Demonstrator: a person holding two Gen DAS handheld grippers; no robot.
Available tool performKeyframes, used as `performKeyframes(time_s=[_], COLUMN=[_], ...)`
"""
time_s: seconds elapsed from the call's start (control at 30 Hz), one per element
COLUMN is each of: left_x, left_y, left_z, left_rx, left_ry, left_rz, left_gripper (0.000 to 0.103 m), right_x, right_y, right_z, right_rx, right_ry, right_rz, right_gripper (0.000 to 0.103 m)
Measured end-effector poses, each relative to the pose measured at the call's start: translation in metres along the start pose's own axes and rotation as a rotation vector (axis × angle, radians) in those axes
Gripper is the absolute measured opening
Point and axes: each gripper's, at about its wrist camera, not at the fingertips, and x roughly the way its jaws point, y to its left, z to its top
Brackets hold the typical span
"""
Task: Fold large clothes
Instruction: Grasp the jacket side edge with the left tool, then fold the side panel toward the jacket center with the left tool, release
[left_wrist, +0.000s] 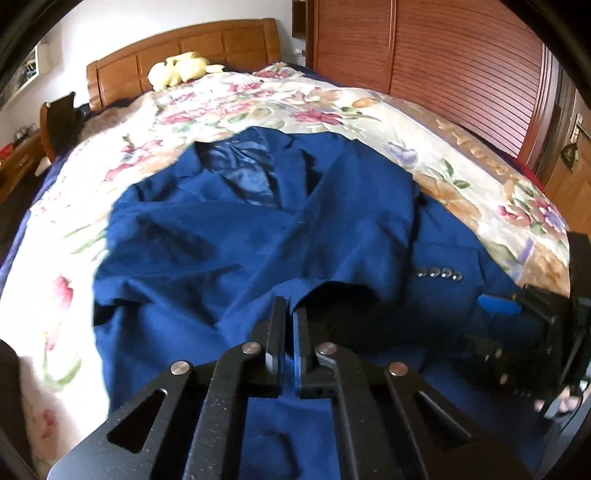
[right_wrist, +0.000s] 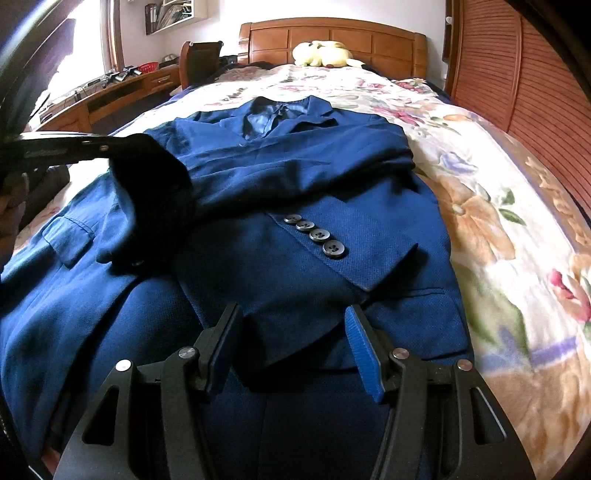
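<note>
A dark blue suit jacket (left_wrist: 229, 236) lies face up on a floral bedspread (left_wrist: 258, 103), collar toward the headboard. My left gripper (left_wrist: 290, 314) is shut, with the edge of a sleeve cuff pinched between its pads. In the right wrist view the left gripper (right_wrist: 99, 146) comes in from the left, and the dark sleeve (right_wrist: 155, 192) hangs from it above the jacket (right_wrist: 295, 177). The other sleeve lies across the front, showing its cuff buttons (right_wrist: 316, 234). My right gripper (right_wrist: 291, 317) stands open just above the jacket's lower front, nothing between its blue pads.
A yellow plush toy (right_wrist: 321, 53) rests by the wooden headboard (right_wrist: 332, 37). Slatted wardrobe doors (right_wrist: 517, 92) run along the bed's right side. A desk (right_wrist: 110, 96) and chair (right_wrist: 201, 59) stand to the left. A hand (right_wrist: 11, 206) shows at the left edge.
</note>
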Motion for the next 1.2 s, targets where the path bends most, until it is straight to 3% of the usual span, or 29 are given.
performKeyframes(time_s=[0.23, 0.33, 0.47, 0.53, 0.6, 0.73, 1.03, 1.2], left_x=[-0.043, -0.048, -0.058, -0.064, -0.069, -0.079, -0.063, -0.044], left_y=[0.04, 0.055, 0.063, 0.06, 0.056, 0.045, 0.006, -0.009], left_z=[-0.029, -0.041, -0.058, -0.068, -0.077, -0.093, -0.118, -0.121], left_rx=[-0.06, -0.115, -0.107, -0.089, -0.078, -0.051, -0.031, -0.011], left_ry=[-0.051, -0.039, -0.037, -0.034, -0.031, -0.043, 0.023, 0.062], left_rz=[0.023, -0.045, -0.033, -0.04, -0.067, -0.046, -0.103, -0.088], left_gripper=[0.003, 0.003, 0.003, 0.005, 0.014, 0.03, 0.031, 0.031], right_x=[0.0, 0.001, 0.002, 0.002, 0.002, 0.003, 0.003, 0.003], right_y=[0.0, 0.0, 0.0, 0.0, 0.001, 0.001, 0.001, 0.001], right_z=[0.0, 0.0, 0.0, 0.0, 0.001, 0.001, 0.001, 0.001], right_rx=[-0.001, -0.005, -0.009, -0.011, -0.014, -0.016, -0.016, -0.016], right_ry=[0.001, 0.002, 0.004, 0.005, 0.006, 0.006, 0.005, 0.005], right_rz=[-0.001, -0.004, -0.007, -0.01, -0.012, -0.013, -0.013, -0.013], right_gripper=[0.059, 0.06, 0.06, 0.06, 0.06, 0.06, 0.061, 0.061])
